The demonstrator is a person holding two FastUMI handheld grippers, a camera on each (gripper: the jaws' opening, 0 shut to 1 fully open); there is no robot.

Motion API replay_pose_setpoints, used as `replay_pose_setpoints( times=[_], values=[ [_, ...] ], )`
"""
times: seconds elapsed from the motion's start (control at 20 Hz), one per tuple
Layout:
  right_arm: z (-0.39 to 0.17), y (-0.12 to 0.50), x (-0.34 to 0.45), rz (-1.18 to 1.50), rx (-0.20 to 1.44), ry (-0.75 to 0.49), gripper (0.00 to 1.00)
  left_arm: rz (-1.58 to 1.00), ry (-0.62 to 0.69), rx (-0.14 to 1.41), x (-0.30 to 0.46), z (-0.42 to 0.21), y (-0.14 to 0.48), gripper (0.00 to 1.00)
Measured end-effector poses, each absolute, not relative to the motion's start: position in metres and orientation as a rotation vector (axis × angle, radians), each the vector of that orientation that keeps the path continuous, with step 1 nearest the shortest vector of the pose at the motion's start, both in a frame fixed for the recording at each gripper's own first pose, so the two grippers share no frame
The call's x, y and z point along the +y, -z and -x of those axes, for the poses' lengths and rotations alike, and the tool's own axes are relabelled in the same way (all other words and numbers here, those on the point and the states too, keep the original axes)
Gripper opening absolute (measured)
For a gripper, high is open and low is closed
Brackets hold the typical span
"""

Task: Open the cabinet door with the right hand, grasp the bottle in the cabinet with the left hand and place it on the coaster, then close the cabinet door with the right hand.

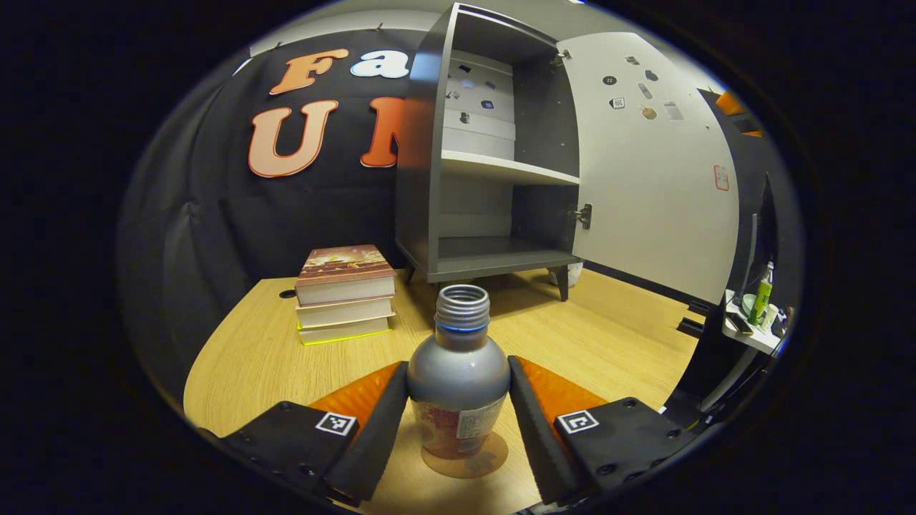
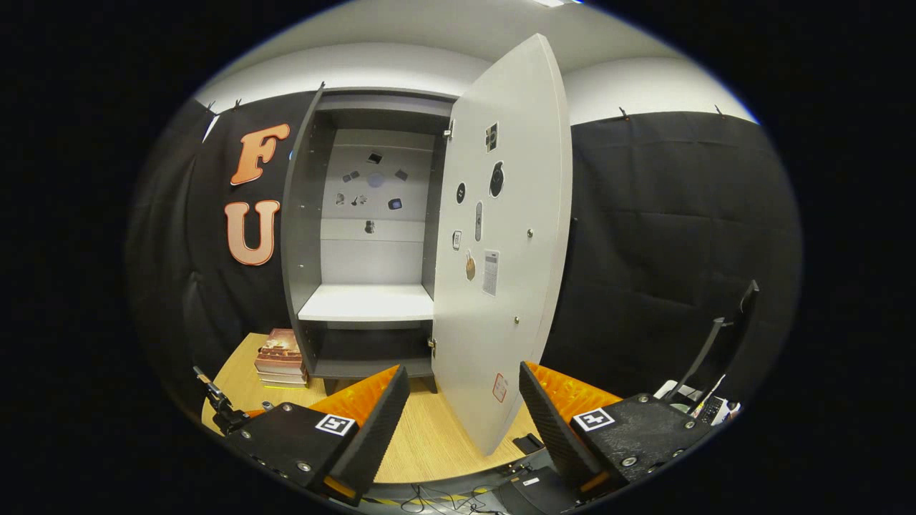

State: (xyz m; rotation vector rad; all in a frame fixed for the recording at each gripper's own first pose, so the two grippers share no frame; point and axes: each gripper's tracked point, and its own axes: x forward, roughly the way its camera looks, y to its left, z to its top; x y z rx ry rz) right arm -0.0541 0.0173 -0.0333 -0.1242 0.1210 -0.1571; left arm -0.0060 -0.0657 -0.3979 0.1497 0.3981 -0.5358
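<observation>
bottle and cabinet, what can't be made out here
- Bottle: left gripper view, fingers cover its sides, so contact is unclear.
- Coaster: mostly hidden beneath the bottle.
- Cabinet door: right gripper view, its lower edge sits between the right hand-held gripper fingers; touching is unclear.
- Door stickers: too small.

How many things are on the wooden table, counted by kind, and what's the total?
Books: 3, in one stack
Bottle: 1, uncapped, between the left gripper fingers
Coaster: 1, under the bottle
Cabinet: 1, door open, shelves bare
Total: 6
</observation>
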Motion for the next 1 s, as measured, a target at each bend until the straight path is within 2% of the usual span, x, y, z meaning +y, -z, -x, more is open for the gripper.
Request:
replay_pose_setpoints(
  times=[0.45, 0.6, 1.0],
  values=[
    [0.053, 0.032, -0.002, 0.102, 0.126, 0.162, 0.95, -0.190, 0.521, 0.409, -0.066, 0.010, 0.394, 0.87],
    [0.054, 0.030, -0.012, 0.106, 0.126, 0.166, 0.95, -0.205, 0.514, 0.394, -0.065, 0.012, 0.382, 0.93],
    [0.056, 0.029, -0.063, 0.100, 0.132, 0.188, 0.95, -0.183, 0.463, 0.372, -0.061, 0.034, 0.304, 0.95]
  ],
)
